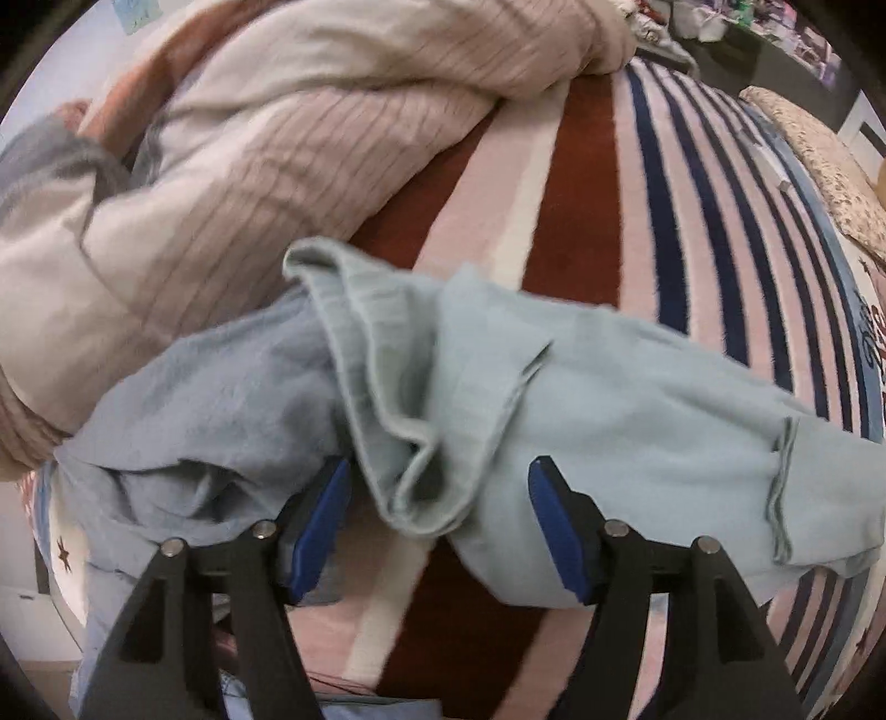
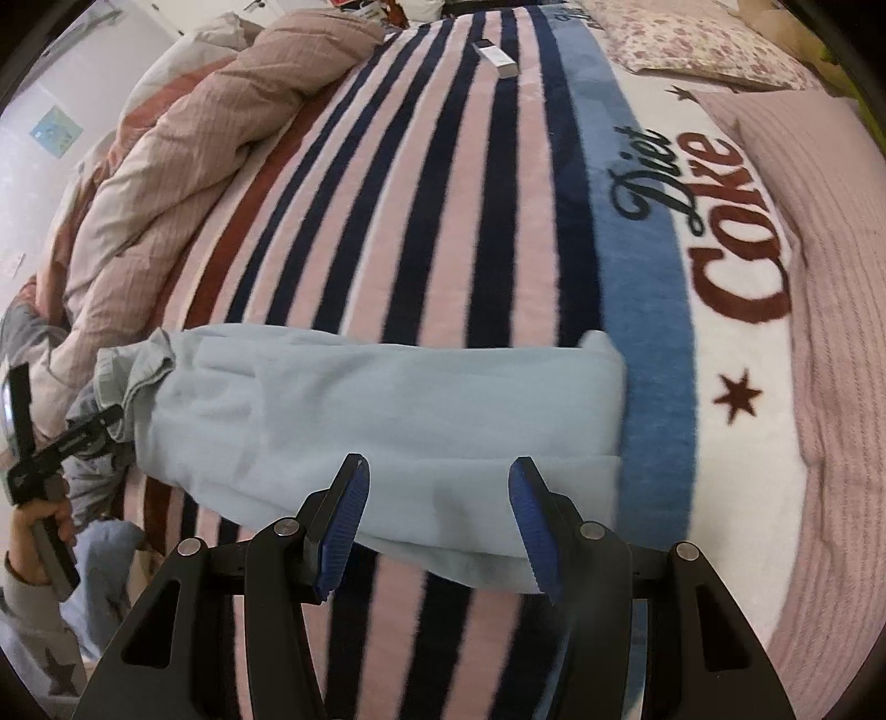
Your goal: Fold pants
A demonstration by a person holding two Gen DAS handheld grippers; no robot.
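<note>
Light blue pants (image 2: 382, 421) lie folded lengthwise across a striped blanket on the bed. In the left wrist view the pants' bunched waistband (image 1: 410, 399) lies between and just ahead of my left gripper (image 1: 437, 482), which is open, its blue pads (image 1: 321, 531) on either side of the cloth. My right gripper (image 2: 437, 476) is open over the near edge of the pants, close to the folded leg end (image 2: 603, 387). The left gripper also shows in the right wrist view (image 2: 83, 426), at the waistband end.
A crumpled beige and pink duvet (image 1: 249, 166) is piled along the left of the bed. The striped "Diet Coke" blanket (image 2: 470, 194) covers the bed. A small white box (image 2: 495, 58) lies far back. Floral pillows (image 2: 692, 44) sit at the head.
</note>
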